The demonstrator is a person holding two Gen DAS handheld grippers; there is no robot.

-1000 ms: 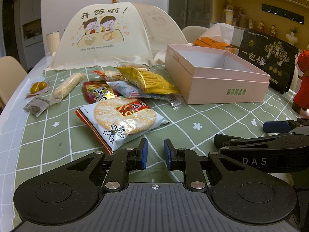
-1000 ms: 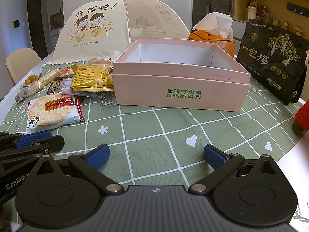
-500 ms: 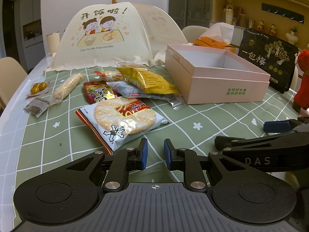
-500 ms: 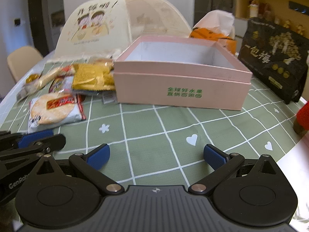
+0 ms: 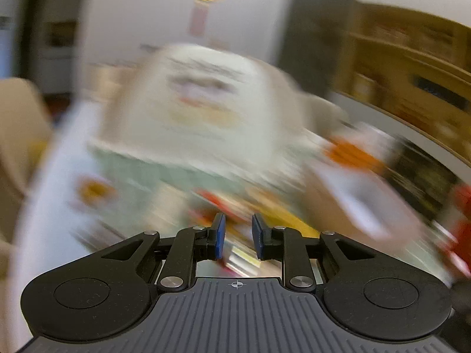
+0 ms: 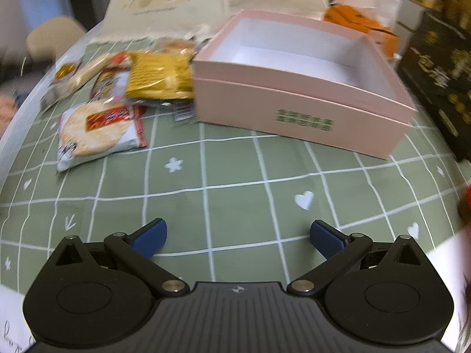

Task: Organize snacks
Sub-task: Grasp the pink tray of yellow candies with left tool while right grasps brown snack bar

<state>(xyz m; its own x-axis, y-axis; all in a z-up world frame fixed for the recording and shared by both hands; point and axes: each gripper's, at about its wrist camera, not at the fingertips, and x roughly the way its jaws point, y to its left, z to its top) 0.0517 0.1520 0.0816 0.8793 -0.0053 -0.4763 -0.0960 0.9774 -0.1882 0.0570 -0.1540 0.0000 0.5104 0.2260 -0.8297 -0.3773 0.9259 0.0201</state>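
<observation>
We see the rice cracker packet (image 6: 97,131) lying flat on the surface (image 6: 235,176), long axis toward the pink box (image 6: 297,79); right claw (image 6: 238,236) released, left claw (image 5: 237,239) opening, empty.

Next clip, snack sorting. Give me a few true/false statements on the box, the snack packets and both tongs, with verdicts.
1. The pink box is empty. True.
2. The right tongs hold the rice cracker packet. False: their jaws stand wide apart over bare tablecloth with nothing between them.
3. The yellow packet lies inside the box. False: it lies on the cloth, against the box's outer left side.
4. The left tongs grip nothing. True: the jaws are narrowly apart and opening, with nothing between the pads.
5. The black bag stands to the right of the box. True.
</observation>
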